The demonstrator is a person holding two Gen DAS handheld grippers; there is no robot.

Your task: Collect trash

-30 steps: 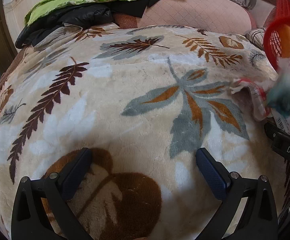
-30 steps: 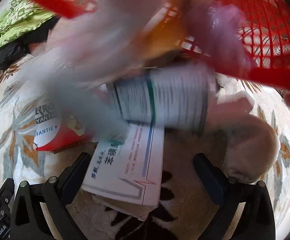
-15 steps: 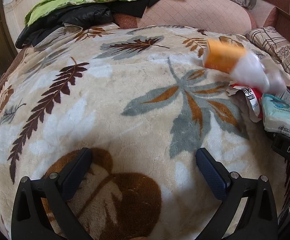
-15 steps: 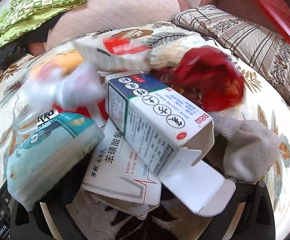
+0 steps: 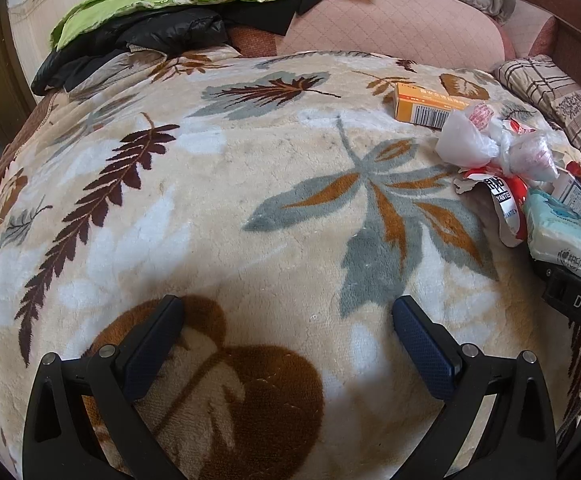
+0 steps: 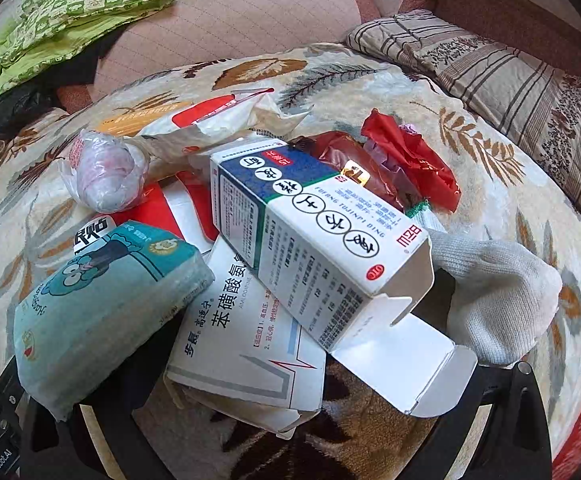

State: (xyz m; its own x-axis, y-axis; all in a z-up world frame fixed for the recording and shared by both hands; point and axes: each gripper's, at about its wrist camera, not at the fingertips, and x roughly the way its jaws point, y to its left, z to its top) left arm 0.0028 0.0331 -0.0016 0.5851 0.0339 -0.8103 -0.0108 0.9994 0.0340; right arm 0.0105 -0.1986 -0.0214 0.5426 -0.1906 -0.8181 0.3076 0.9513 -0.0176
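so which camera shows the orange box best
The left wrist view: the orange box lies whole on the blanket, barcode end showing. The right wrist view shows only an orange sliver behind the crumpled wrappers.

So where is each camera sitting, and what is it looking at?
Left wrist view: sits on the left gripper, low over the leaf blanket, facing the sofa back; both open fingers show, trash at its right edge.
Right wrist view: sits on the right gripper, facing the trash pile up close; its fingers are mostly hidden under the blue-white carton and tissue pack.
Shared: tissue pack, orange box, crumpled plastic bag, same blanket.
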